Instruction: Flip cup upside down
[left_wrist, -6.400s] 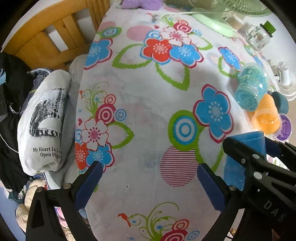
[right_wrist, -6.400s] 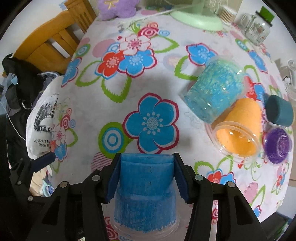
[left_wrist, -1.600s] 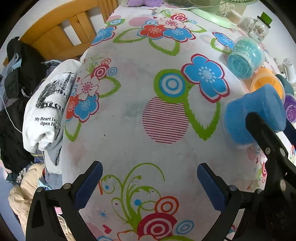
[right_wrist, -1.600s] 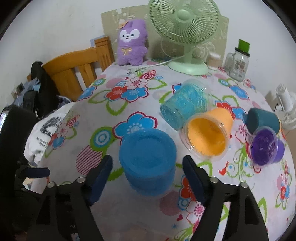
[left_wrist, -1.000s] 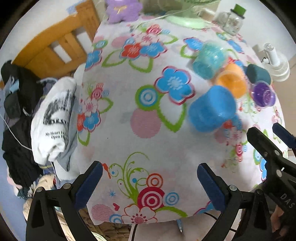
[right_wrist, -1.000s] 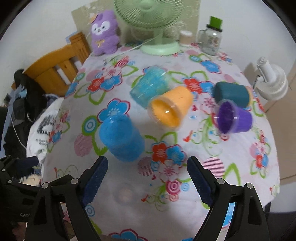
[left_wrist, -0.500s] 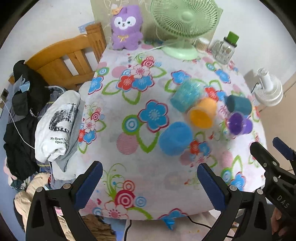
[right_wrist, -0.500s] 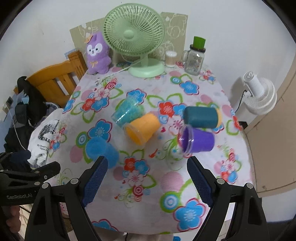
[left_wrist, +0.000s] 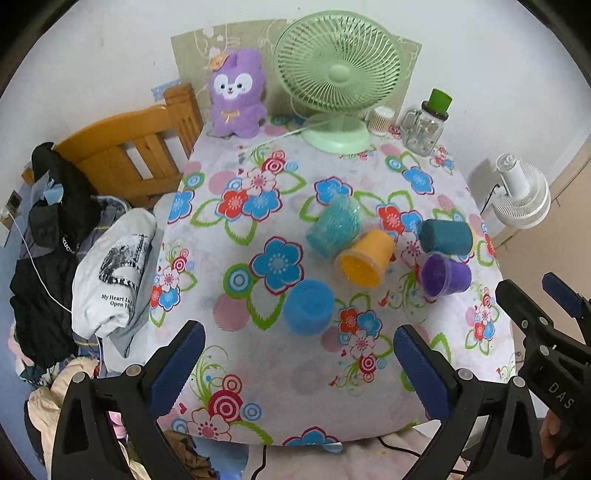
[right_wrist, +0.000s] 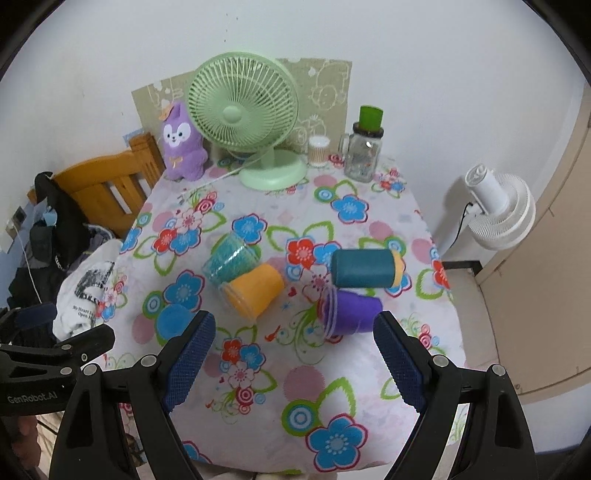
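A blue cup (left_wrist: 309, 312) stands upside down on the flowered tablecloth (left_wrist: 258, 354), near the front left; it also shows in the right wrist view (right_wrist: 173, 322), partly behind my finger. A light blue cup (left_wrist: 334, 226), an orange cup (left_wrist: 365, 257), a teal cup (left_wrist: 446, 236) and a purple cup (left_wrist: 445, 274) lie on their sides further right. My left gripper (left_wrist: 295, 365) is open and empty, above the table's front edge. My right gripper (right_wrist: 293, 358) is open and empty, also held high and back from the cups.
A green fan (left_wrist: 338, 79), a purple plush toy (left_wrist: 236, 94) and a glass jar with a green lid (left_wrist: 424, 125) stand at the table's back. A wooden chair (left_wrist: 125, 155) with clothes (left_wrist: 110, 266) is at the left. A white fan (right_wrist: 495, 206) stands on the floor at the right.
My right gripper let go of the blue cup, which now stands upside down. Both grippers have pulled up and back from the table.
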